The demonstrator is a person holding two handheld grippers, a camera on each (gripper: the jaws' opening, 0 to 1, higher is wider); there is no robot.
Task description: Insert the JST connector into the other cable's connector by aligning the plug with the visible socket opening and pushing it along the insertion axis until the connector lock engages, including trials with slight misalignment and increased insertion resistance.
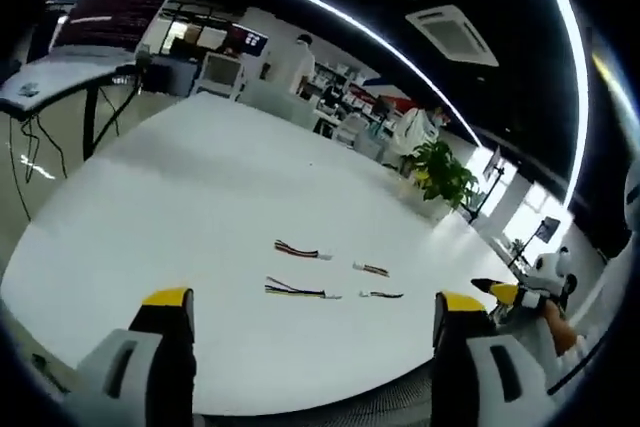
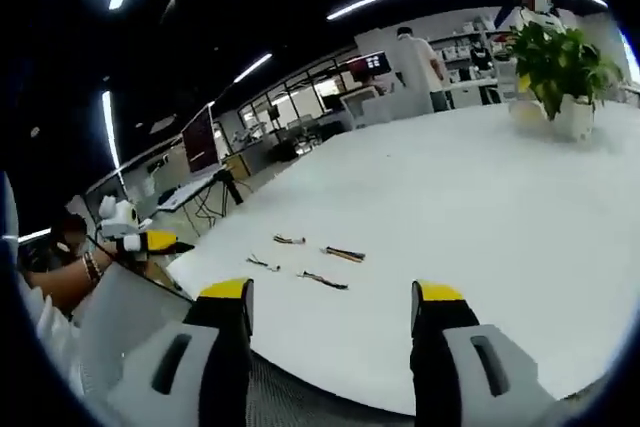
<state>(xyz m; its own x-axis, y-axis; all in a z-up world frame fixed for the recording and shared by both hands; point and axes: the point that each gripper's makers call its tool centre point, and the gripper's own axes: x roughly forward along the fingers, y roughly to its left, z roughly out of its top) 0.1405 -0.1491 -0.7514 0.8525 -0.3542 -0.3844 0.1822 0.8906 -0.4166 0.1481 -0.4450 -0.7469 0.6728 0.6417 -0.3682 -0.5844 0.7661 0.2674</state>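
In the left gripper view, my left tongs (image 1: 312,315) stand wide open above the near edge of the white surface (image 1: 200,197), holding nothing. Ahead of them lie four short cables, well apart from the jaws: a striped cable (image 1: 297,250) farthest, a longer multicoloured cable (image 1: 297,291) nearer me, and two small ones, one (image 1: 371,269) behind the other (image 1: 383,295), further right. At the right edge my right tongs (image 1: 500,292) come in, off the surface. A potted plant (image 1: 440,175) sits at the far rim.

In the right gripper view, my left tongs (image 2: 150,242) show at the left, beside the surface. The cables (image 2: 322,279) lie between the open jaws of my right tongs (image 2: 330,307), which are empty.
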